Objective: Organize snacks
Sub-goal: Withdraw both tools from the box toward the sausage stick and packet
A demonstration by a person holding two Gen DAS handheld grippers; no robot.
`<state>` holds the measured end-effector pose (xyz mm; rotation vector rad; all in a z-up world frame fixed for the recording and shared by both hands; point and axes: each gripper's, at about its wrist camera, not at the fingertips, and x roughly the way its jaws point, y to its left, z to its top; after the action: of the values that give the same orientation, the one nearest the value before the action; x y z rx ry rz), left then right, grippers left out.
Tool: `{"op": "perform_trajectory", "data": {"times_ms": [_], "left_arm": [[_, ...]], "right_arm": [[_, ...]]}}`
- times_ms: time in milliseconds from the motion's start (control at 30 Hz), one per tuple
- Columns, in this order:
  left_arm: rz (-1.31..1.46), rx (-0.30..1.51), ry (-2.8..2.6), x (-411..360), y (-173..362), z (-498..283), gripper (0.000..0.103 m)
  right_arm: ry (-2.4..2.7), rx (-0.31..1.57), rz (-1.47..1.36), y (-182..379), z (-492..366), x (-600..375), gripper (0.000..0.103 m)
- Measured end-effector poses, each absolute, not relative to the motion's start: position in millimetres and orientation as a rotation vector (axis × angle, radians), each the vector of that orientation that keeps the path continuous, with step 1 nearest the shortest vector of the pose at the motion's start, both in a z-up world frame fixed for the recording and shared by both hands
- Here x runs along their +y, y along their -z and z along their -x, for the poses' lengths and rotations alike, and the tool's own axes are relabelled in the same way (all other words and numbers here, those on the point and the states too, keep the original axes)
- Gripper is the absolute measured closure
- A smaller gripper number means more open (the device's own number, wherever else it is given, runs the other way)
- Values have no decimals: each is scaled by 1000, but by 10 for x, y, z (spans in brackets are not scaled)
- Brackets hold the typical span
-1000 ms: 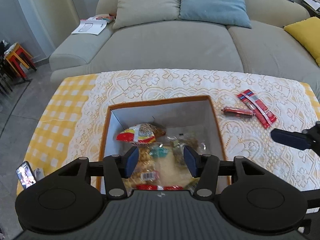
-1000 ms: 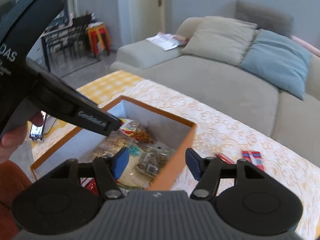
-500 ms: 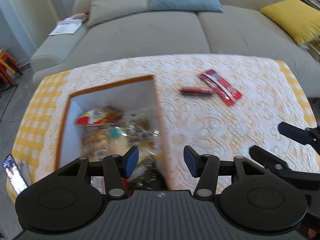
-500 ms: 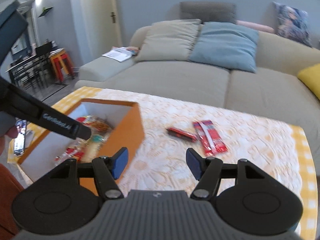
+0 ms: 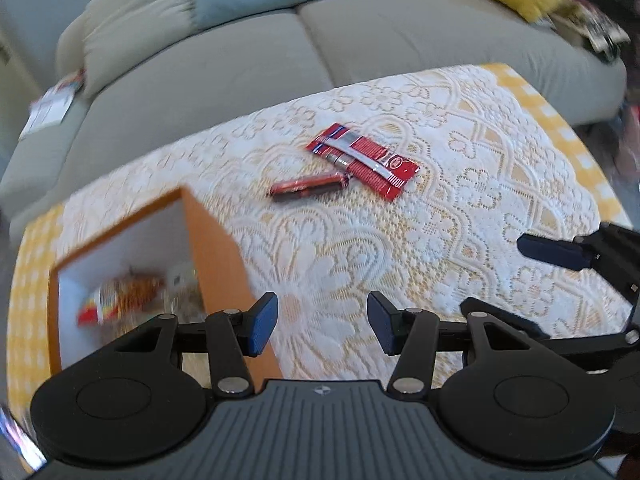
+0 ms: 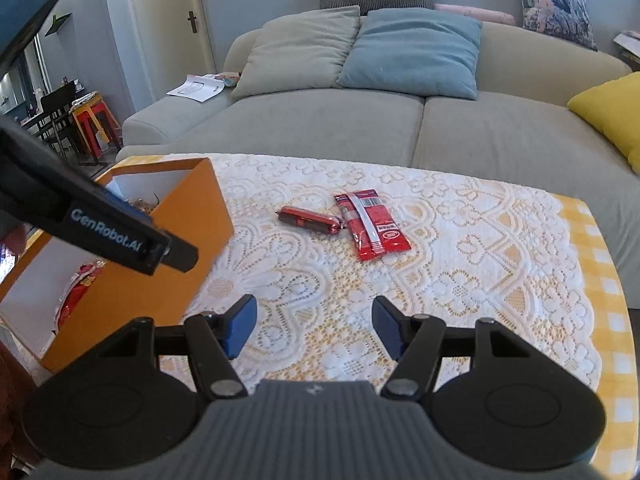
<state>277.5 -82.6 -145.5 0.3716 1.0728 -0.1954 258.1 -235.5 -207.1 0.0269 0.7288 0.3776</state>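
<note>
Two red snacks lie on the lace tablecloth: a sausage stick and a flat red packet touching its right end. An orange box with several snack bags inside stands to the left. My right gripper is open and empty, hovering over the cloth short of the two snacks. My left gripper is open and empty too, above the box's right wall and the cloth beside it. In the right wrist view the left gripper's finger crosses in front of the box.
A grey sofa with beige, blue and yellow cushions runs along the table's far side. Papers lie on its left arm. Red stools and dark chairs stand at far left. A yellow checked cloth edge marks the table's right side.
Both grippers have swung right, away from over the box, and dropped lower toward the open cloth. The red snacks have come nearer the middle of both views. Both stay open.
</note>
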Motion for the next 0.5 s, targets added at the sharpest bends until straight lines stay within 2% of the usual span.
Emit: {"op": "perform_trajectory", "data": {"times_ms": [500], "left_arm": [[-756, 1027, 445, -1098, 1814, -3667, 42]], "right_arm": [[-389, 749, -42, 2289, -3392, -2457, 41]]}}
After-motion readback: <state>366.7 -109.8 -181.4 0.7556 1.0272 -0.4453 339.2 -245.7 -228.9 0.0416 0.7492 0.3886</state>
